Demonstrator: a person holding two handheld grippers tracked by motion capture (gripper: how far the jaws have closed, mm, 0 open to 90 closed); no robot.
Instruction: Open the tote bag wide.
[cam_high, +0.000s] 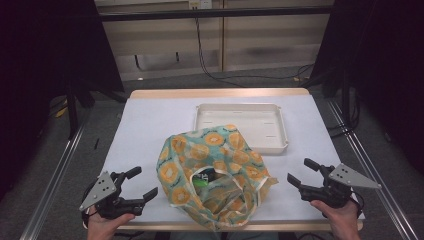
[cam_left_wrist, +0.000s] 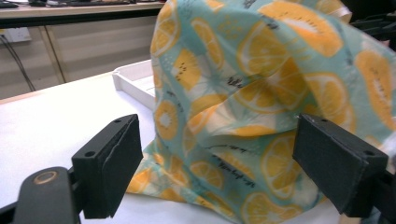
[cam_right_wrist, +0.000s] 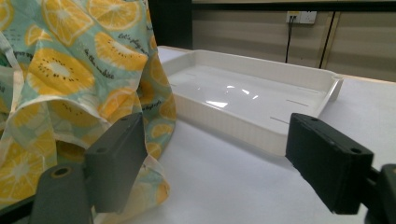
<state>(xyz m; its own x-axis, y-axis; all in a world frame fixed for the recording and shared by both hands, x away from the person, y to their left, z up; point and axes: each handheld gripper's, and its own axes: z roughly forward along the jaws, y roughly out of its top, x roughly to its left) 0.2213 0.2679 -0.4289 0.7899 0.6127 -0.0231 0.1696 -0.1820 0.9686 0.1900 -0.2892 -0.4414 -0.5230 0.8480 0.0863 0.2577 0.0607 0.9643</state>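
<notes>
Flanking a fruit-print cloth bag (cam_high: 212, 172), both grippers sit on the table (cam_high: 150, 125) with jaws spread wide, holding nothing.
Left gripper (cam_high: 134, 186) points at the bag, just beside its side; in the left gripper view the bag (cam_left_wrist: 261, 107) fills the gap ahead of the jaws, untouched. Right gripper (cam_high: 304, 172) is near the bag's opposite side; in its own view the bag (cam_right_wrist: 70, 79) lies ahead-left by one jaw, white tray (cam_right_wrist: 252, 100) ahead-right. A green item (cam_high: 202, 181) shows in the bag's mouth. Tray (cam_high: 241, 126) is behind the bag.
</notes>
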